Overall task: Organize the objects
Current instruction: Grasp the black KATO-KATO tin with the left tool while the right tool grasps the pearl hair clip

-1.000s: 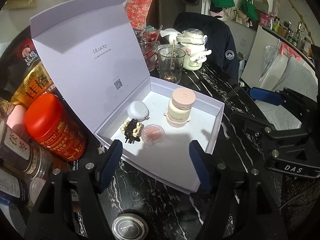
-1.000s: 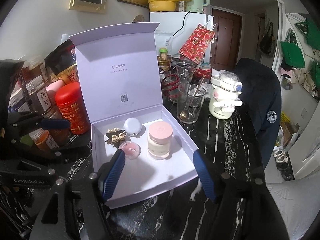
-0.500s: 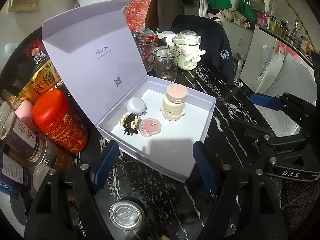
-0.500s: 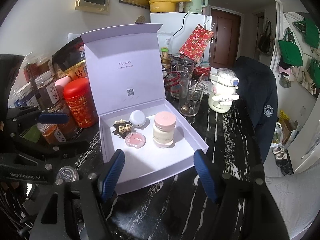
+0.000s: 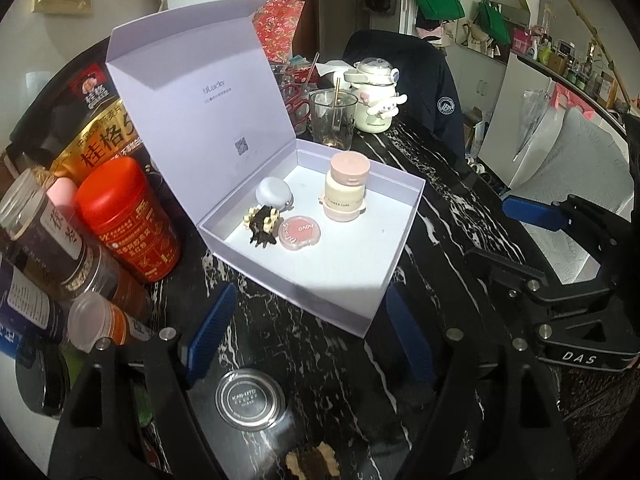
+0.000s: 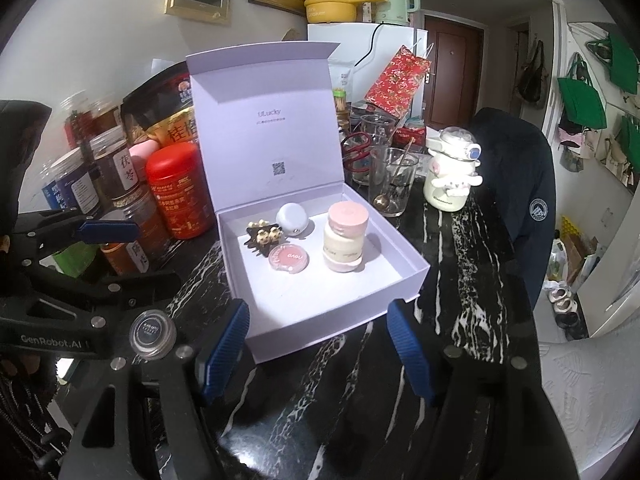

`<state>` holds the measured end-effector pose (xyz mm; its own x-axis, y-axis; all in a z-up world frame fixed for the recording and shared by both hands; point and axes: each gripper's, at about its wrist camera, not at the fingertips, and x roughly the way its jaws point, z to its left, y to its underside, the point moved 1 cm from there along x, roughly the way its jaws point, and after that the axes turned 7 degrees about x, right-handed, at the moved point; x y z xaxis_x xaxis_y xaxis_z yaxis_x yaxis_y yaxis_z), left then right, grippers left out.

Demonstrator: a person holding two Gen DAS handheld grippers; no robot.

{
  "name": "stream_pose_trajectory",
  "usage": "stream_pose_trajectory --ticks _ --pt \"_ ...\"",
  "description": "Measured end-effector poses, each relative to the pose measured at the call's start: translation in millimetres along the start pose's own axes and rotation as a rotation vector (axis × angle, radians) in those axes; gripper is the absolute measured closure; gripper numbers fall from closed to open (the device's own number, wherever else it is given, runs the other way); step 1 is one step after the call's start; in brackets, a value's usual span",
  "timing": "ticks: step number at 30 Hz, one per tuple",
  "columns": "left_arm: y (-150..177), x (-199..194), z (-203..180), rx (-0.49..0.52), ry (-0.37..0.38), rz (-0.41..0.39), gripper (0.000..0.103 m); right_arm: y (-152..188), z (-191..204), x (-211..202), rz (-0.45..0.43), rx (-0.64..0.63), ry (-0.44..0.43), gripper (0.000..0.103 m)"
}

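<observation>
Both claws spread apart, holding nothing.
Left claw [image 5: 308,336] and right claw [image 6: 318,344] hover before the open box [image 6: 404,264]; a small jar [image 5: 250,398] sits nearer.

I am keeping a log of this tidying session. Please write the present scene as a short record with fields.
container: lilac box, lid open and standing up
inside box: pink-capped jar, blush compact, grey round case, hair clip
outside box: small round tin on the table, in front of the box
left gripper: open, empty
right gripper: open, empty
</observation>
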<state>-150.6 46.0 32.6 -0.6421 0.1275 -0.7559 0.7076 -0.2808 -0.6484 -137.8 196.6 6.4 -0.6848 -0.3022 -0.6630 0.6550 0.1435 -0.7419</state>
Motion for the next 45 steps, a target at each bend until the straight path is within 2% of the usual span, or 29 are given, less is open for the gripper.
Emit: stream_pose_trajectory --ticks 21,45 --pt "61 -15 21 -0.068 -0.028 0.032 0.026 39 48 8 0.063 -0.042 -0.06 0.031" --pt "139 -9 50 -0.159 -0.059 0.125 0.026 98 109 40 0.184 -0.12 -0.167 0.03"
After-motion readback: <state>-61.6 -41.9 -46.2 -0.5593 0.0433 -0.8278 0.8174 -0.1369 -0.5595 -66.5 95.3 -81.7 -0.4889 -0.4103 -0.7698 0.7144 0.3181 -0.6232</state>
